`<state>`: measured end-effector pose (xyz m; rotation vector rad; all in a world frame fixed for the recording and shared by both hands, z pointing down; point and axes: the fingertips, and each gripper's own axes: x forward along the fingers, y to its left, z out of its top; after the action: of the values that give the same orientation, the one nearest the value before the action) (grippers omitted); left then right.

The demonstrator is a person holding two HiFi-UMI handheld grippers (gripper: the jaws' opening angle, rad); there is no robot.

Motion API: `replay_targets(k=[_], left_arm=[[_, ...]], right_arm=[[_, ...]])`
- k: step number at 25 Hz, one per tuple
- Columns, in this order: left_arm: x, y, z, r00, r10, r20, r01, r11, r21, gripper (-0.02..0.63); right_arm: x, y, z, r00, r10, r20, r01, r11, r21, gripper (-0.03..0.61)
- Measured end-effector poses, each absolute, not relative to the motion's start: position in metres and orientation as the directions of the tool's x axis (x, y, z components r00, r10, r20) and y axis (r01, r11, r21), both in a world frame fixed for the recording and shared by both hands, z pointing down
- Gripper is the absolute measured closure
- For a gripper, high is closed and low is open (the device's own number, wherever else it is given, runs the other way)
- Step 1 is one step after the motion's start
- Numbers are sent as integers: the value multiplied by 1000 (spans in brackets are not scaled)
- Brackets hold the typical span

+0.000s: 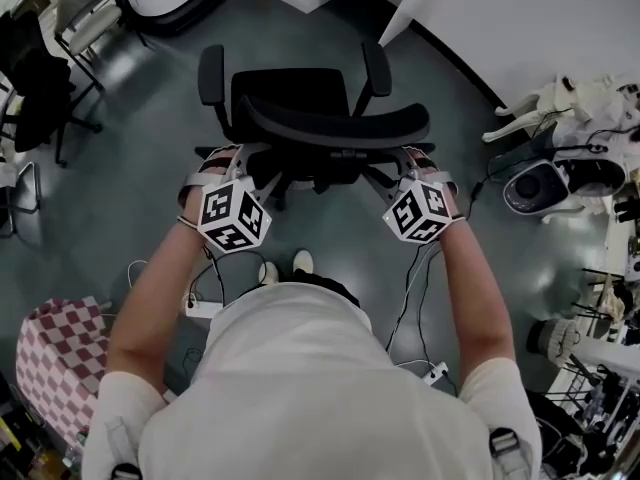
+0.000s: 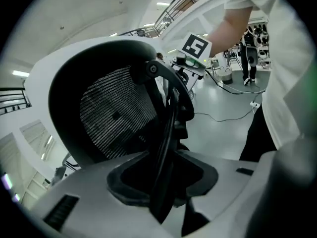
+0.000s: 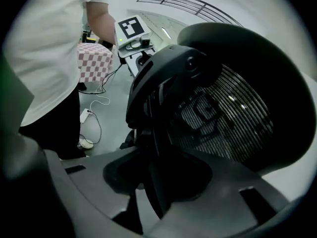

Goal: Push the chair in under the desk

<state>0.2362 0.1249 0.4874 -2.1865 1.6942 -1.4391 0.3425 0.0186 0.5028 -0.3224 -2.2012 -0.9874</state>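
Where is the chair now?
In the head view the chair stands at top centre, on the floor left of the white desk, with the left tool and right tool at its back.

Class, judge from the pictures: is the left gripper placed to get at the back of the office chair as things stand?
Probably yes. The left gripper is at the chair's backrest, its jaws apart astride a rear frame strut; nothing blocks it.

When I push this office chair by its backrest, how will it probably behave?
The office chair probably rolls easily, since the grey floor looks smooth. Its backrest frame seems rigid, though the mesh would likely give. Pushed at one end only, it may swivel.
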Motion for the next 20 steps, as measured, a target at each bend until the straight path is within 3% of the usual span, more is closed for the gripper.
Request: replay_targets(k=[20], left_arm=[[194,84,494,-30,-727,686,-758,-431,-490,463]], right_arm=[[305,-16,499,-778,62,626,483,696,531,459]])
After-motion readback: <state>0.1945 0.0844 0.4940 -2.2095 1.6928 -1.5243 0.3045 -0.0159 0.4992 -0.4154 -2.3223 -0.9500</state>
